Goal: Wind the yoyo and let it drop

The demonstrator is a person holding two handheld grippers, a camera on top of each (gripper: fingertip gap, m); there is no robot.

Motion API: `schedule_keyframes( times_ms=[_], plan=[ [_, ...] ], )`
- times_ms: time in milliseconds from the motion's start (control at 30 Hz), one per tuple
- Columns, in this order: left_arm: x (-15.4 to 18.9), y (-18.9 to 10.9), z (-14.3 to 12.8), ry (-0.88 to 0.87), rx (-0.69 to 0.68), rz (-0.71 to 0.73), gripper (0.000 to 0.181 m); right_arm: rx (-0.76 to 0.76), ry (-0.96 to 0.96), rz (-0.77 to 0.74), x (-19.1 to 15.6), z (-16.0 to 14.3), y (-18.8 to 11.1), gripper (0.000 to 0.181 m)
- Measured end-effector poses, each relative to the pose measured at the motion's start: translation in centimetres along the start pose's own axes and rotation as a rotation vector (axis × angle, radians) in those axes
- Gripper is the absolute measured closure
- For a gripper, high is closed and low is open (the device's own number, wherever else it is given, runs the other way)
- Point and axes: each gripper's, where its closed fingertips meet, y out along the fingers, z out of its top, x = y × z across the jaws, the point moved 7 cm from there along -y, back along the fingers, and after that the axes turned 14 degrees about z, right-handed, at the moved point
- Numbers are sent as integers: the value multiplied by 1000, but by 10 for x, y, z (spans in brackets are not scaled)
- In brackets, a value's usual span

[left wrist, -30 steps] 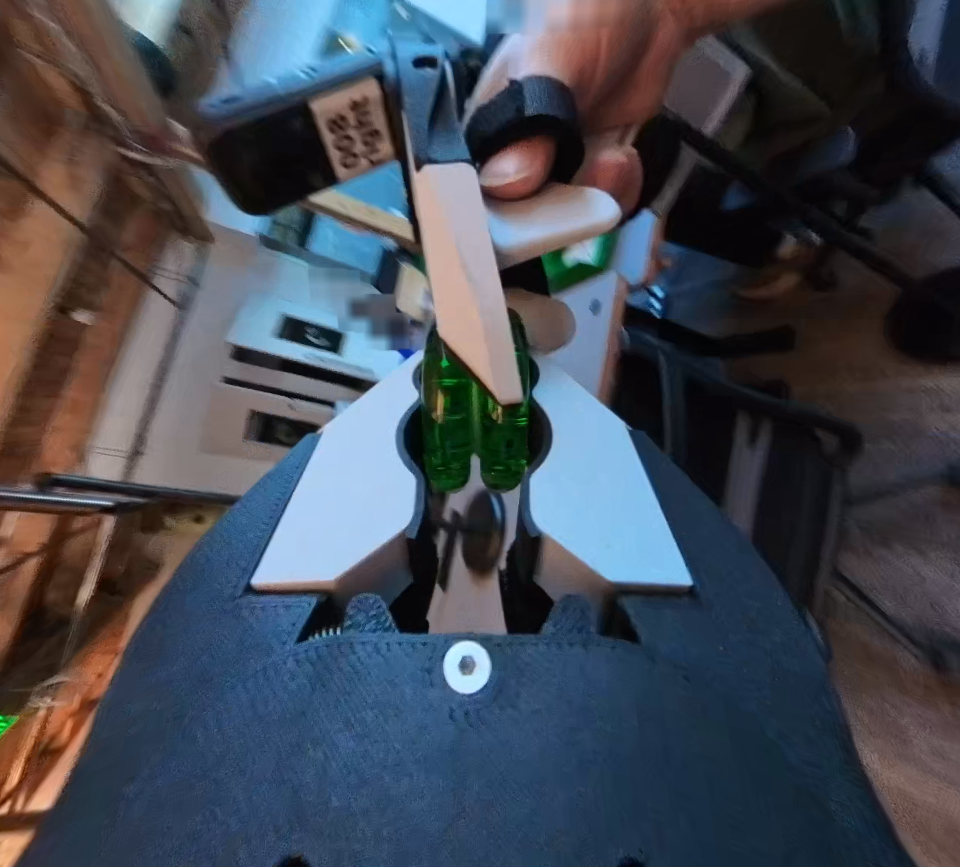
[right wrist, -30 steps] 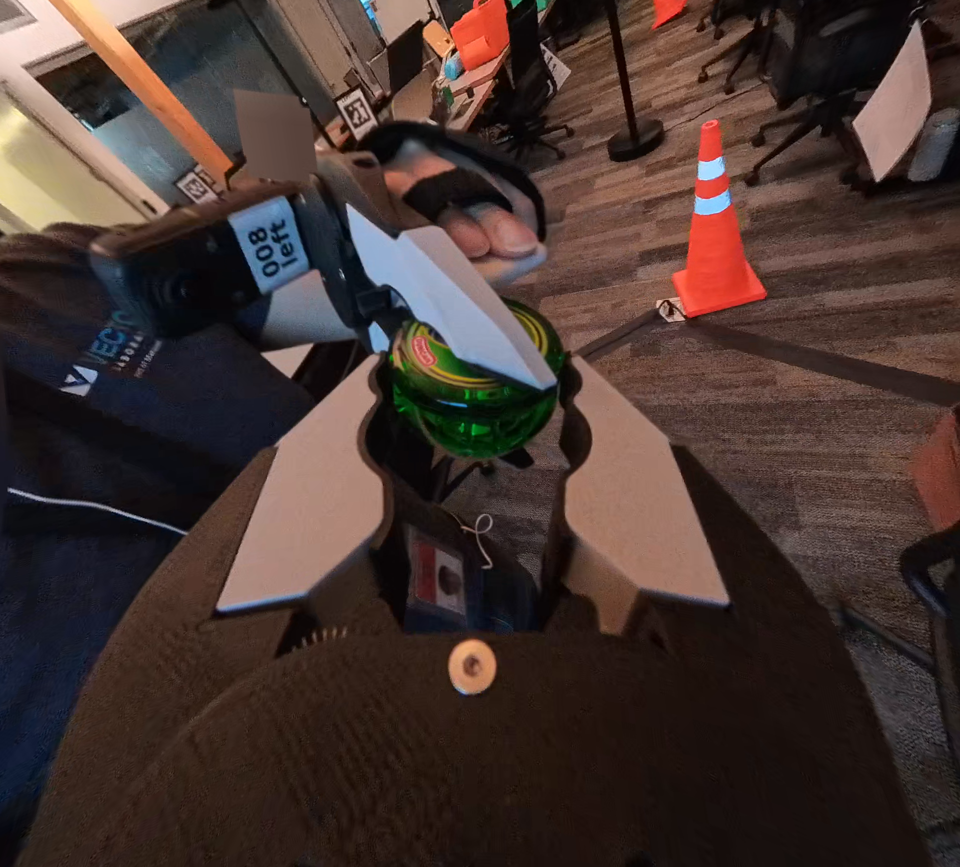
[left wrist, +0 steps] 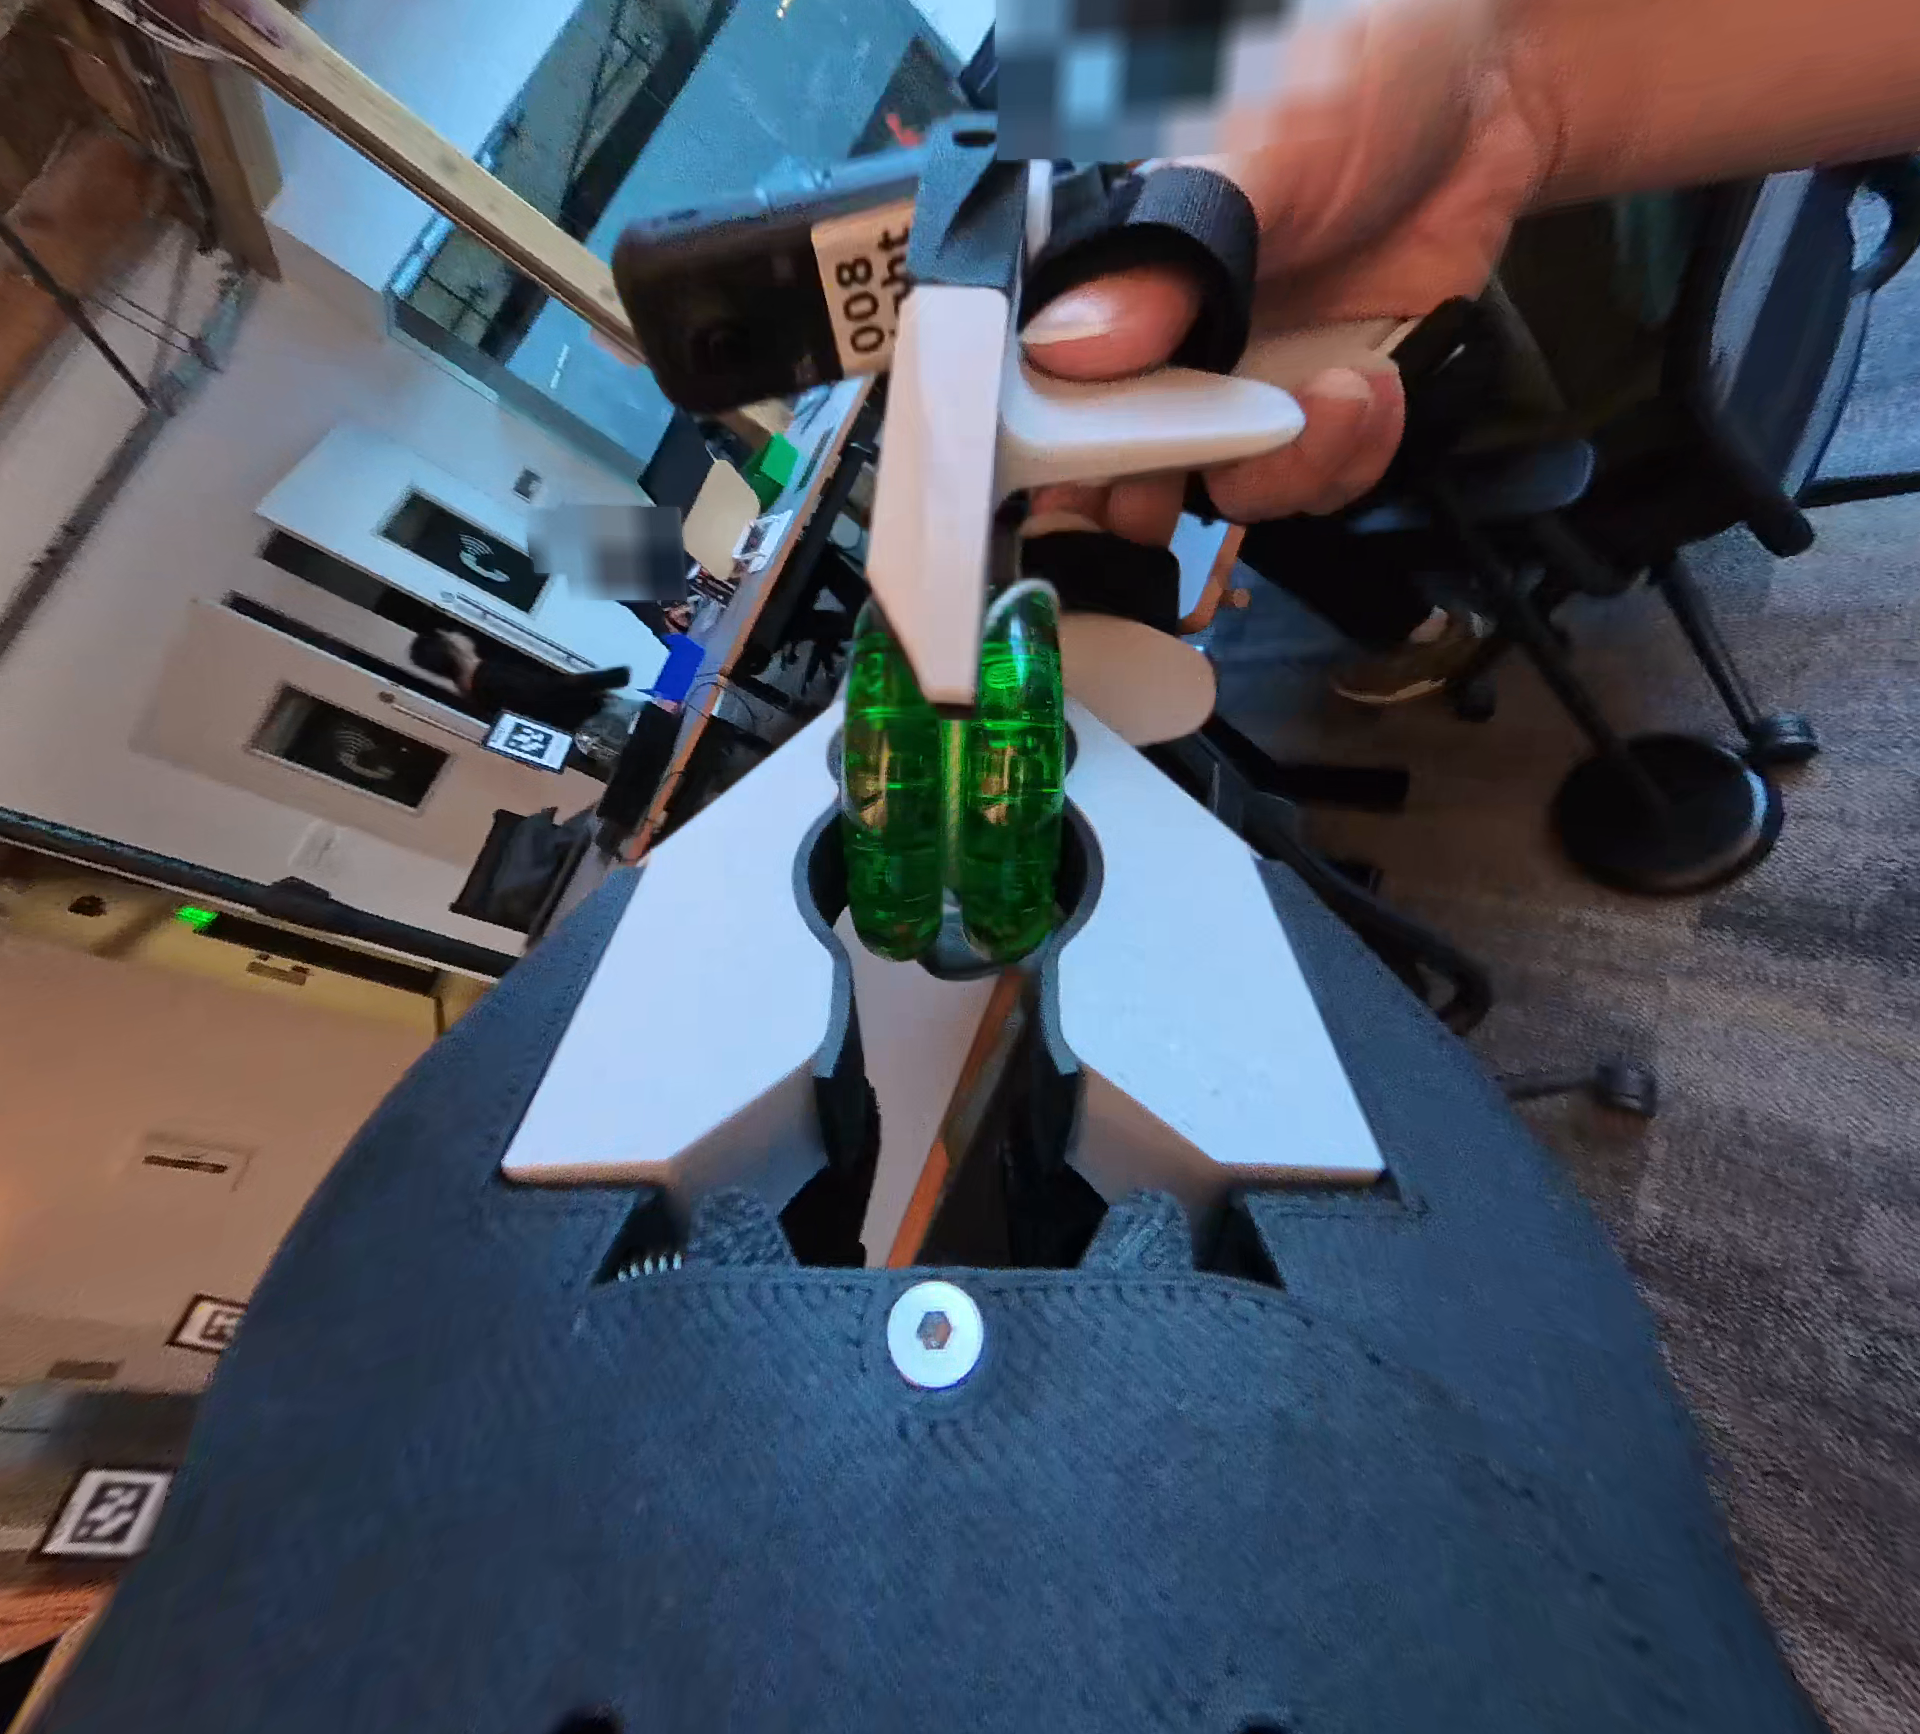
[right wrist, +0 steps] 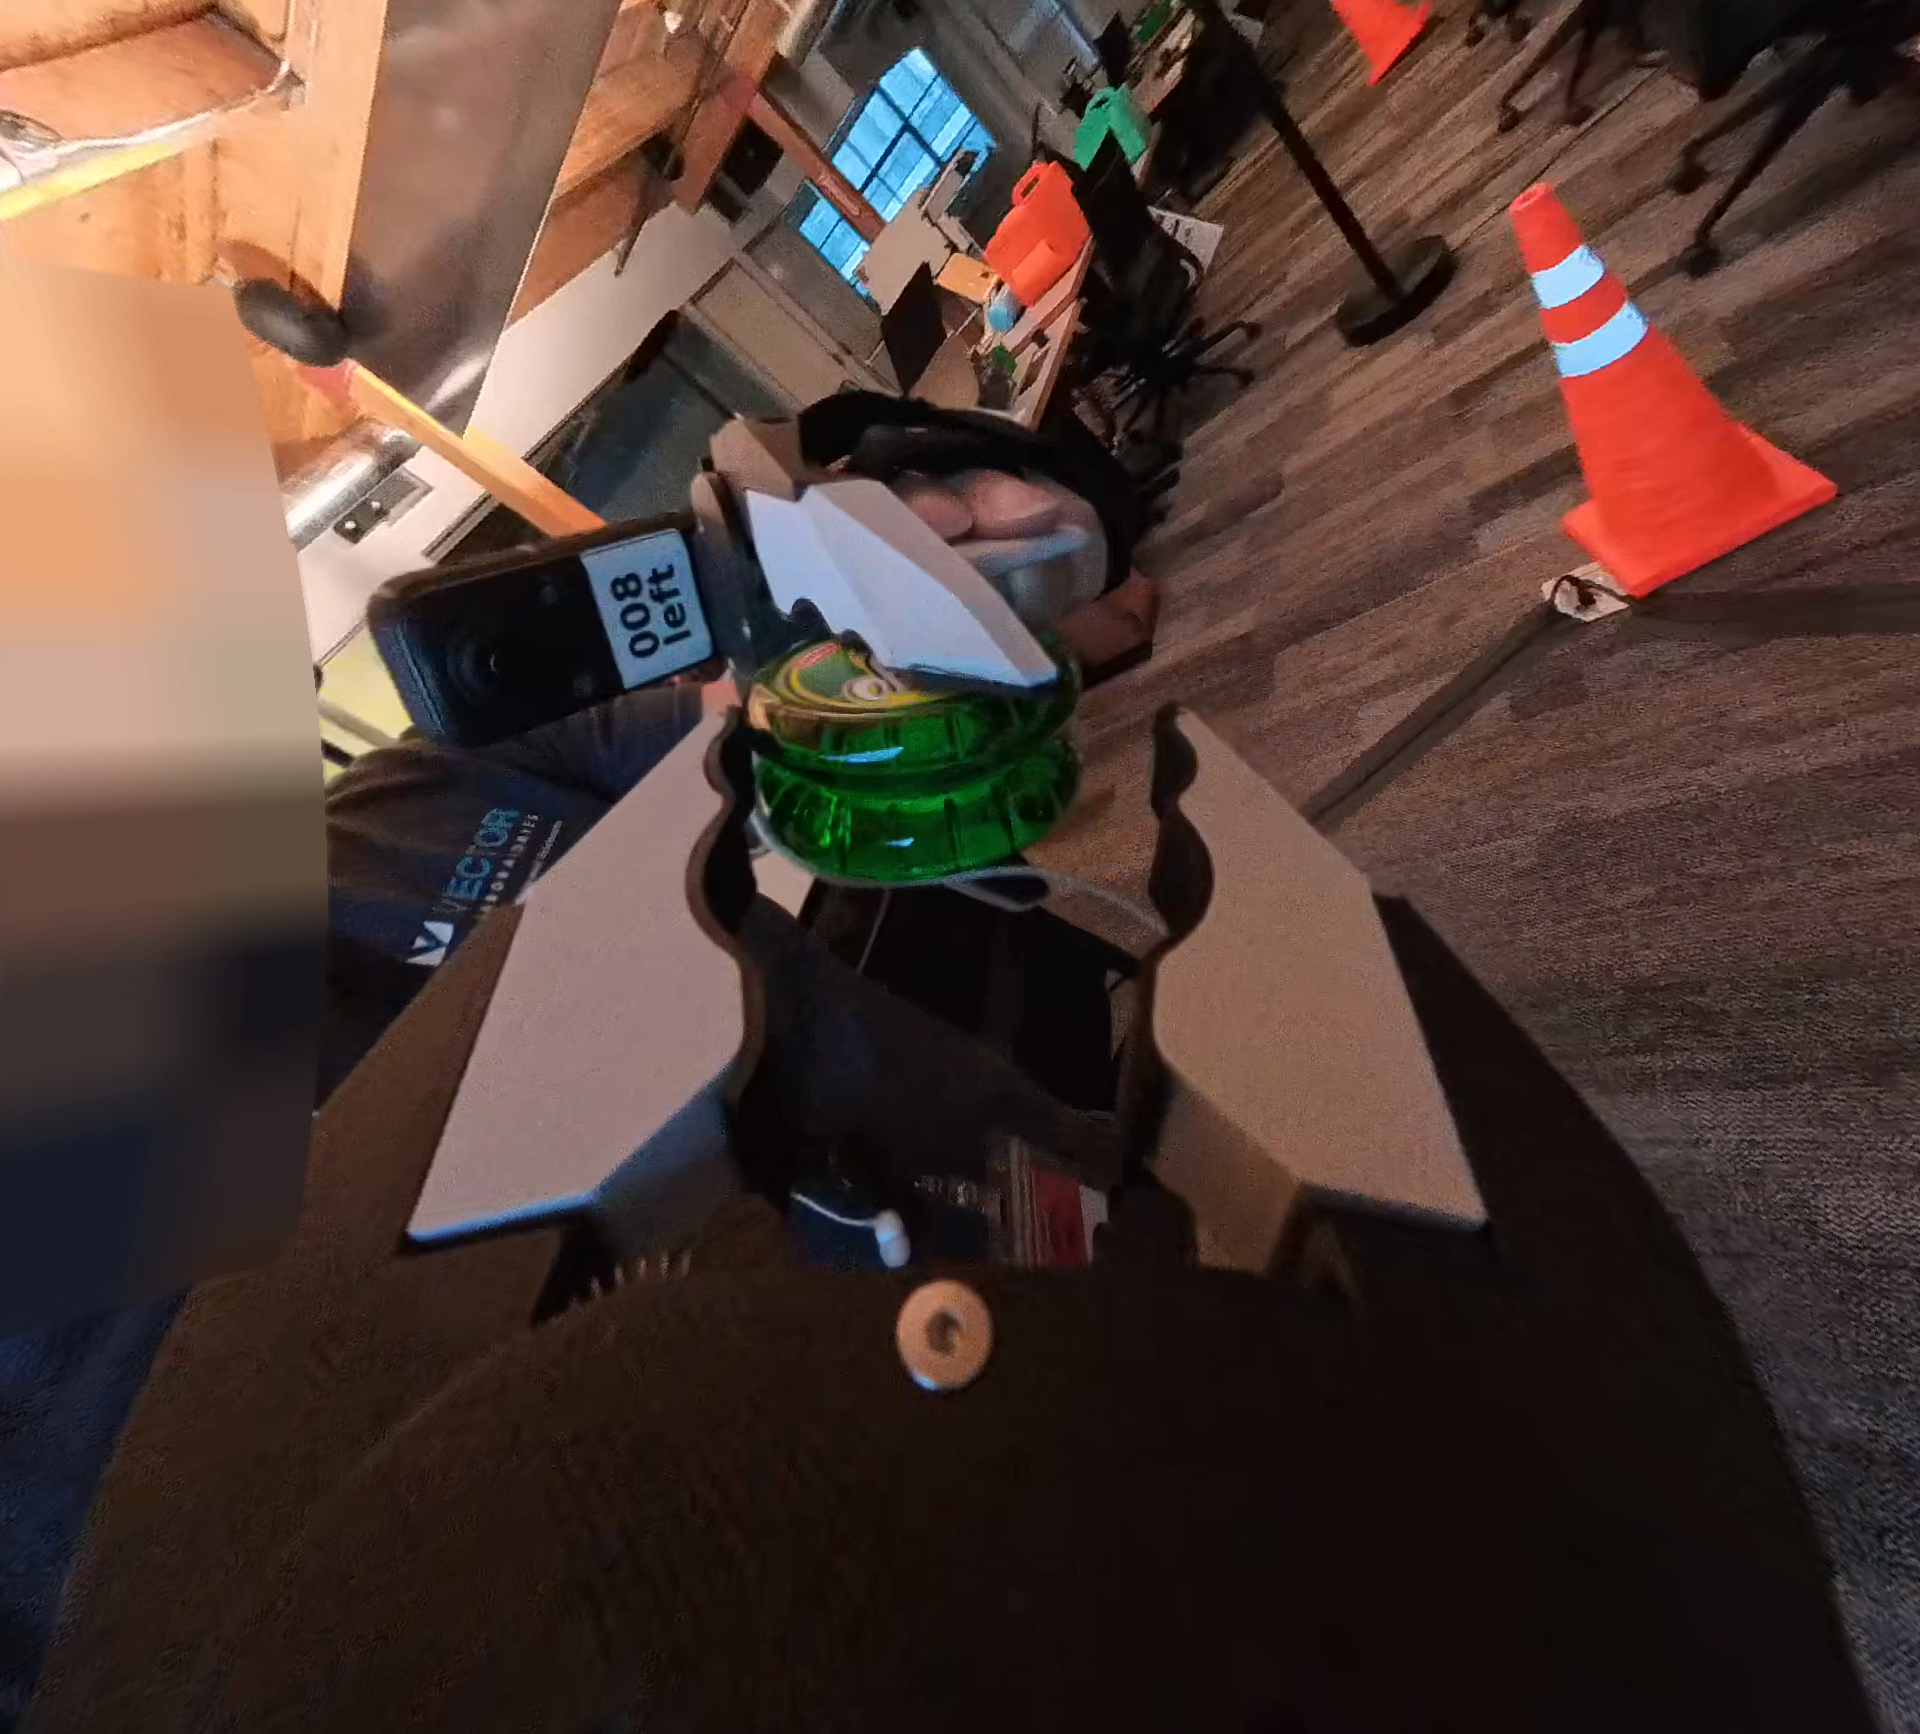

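Observation:
A clear green yoyo [left wrist: 894,832] sits edge-on between my left gripper's [left wrist: 956,739] pale fingers, which are shut on its two flat faces. My right gripper [left wrist: 1049,697] comes in from above, with one finger [left wrist: 935,521] pointing into the yoyo's groove. In the right wrist view the yoyo [right wrist: 914,811] lies flat between the tips of my right gripper [right wrist: 945,734], whose jaws stand wide with a gap on the right side. The left gripper's upper finger [right wrist: 883,583] presses on the yoyo's top face. A white string [right wrist: 1081,895] loops from under the yoyo toward my right finger.
A person's hand [left wrist: 1455,178] holds the right gripper. An office chair base [left wrist: 1662,811] stands on grey carpet to the right. An orange cone [right wrist: 1652,437] and a black post base [right wrist: 1392,292] stand on the floor beyond. The person's dark top [right wrist: 468,853] is close on the left. The gap from one gripper's tips to the other's is roughly 4 cm.
Both grippers have tilted, so the room looks rotated. The yoyo has stayed in the left gripper. A loop of string now shows under the yoyo in the right wrist view.

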Motion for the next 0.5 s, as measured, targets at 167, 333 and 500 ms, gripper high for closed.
schedule_keyframes(
  times_ms=[167, 333, 500],
  plan=[
    [2, 0, -4, -4, 1, 37, 152, -35, -61, -9, -1, 2, 4, 116],
    [1, 10, -15, 24, -99, 74, 150, -48, -161, -499, 7, 6, 16, 119],
    [-6, -2, -7, -74, -75, -14, 151, -47, -252, -394, -8, 1, 19, 104]
  ],
)
